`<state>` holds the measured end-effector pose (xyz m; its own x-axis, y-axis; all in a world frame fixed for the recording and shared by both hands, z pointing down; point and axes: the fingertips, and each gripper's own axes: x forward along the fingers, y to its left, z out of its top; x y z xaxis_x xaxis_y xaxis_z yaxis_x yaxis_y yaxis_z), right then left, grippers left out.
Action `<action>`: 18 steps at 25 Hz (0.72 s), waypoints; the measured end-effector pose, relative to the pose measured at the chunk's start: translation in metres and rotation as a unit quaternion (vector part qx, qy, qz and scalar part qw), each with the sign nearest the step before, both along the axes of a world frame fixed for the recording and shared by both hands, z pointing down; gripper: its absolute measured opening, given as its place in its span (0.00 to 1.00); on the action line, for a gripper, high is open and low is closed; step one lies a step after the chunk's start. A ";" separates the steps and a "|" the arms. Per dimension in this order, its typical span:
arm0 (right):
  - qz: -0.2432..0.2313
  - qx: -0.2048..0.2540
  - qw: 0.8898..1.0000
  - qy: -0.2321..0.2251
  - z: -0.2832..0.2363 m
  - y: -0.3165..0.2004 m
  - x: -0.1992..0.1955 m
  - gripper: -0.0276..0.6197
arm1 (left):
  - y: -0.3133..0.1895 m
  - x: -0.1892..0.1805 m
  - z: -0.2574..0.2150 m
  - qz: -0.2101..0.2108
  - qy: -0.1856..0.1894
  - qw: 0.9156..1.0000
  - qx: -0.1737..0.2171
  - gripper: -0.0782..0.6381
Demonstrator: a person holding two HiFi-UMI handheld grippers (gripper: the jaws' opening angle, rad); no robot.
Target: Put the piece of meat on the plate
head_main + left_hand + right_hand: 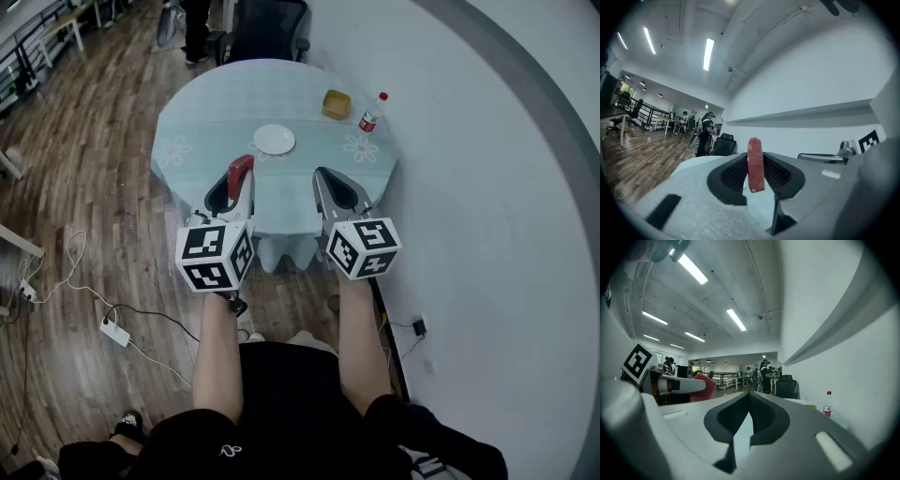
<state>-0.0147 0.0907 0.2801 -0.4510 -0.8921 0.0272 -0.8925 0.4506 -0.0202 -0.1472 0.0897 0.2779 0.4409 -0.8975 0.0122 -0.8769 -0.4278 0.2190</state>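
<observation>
- Meat, a red strip, is standing upright between the jaws of the left gripper, which are pressing on it from both sides. It is hanging over the near part of the table.
- The right gripper is being held level just beside the left one, its jaws resting together at the tips and gripping nothing.
- Both grippers are reaching out over the near edge of a round table that is wearing a pale blue cloth.
- A white plate is lying on the table beyond the two grippers, apart from the meat.
- Farther back, toward the wall, a small yellow container and a red-capped bottle are standing near each other.
- A dark office chair is sitting behind the table, and a person is standing beside it on the wooden floor.
</observation>
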 end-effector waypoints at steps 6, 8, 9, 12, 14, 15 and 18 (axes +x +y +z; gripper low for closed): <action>0.019 0.003 0.999 -0.032 -0.003 0.003 0.003 0.06 | 0.002 -0.008 0.002 0.004 0.004 1.000 0.003 0.23; 0.023 0.002 0.999 -0.025 -0.001 0.006 0.006 0.06 | 0.001 -0.010 0.001 0.004 0.012 1.000 0.003 0.23; 0.025 0.001 0.999 -0.022 0.000 0.008 0.009 0.06 | 0.000 -0.010 0.001 0.005 0.017 1.000 0.002 0.23; 0.043 -0.004 0.999 -0.017 0.001 0.011 0.027 0.06 | -0.002 -0.003 0.004 0.013 0.024 1.000 -0.001 0.23; 0.056 -0.006 0.998 -0.020 0.001 0.012 0.039 0.06 | -0.004 0.005 0.005 0.023 0.025 0.999 -0.003 0.23; 0.059 -0.007 0.998 -0.020 0.001 0.011 0.042 0.06 | -0.005 0.008 0.005 0.027 0.026 0.999 -0.004 0.23; 0.060 -0.013 0.998 -0.017 0.006 0.006 0.043 0.06 | -0.011 0.014 0.008 0.034 0.029 0.999 -0.009 0.23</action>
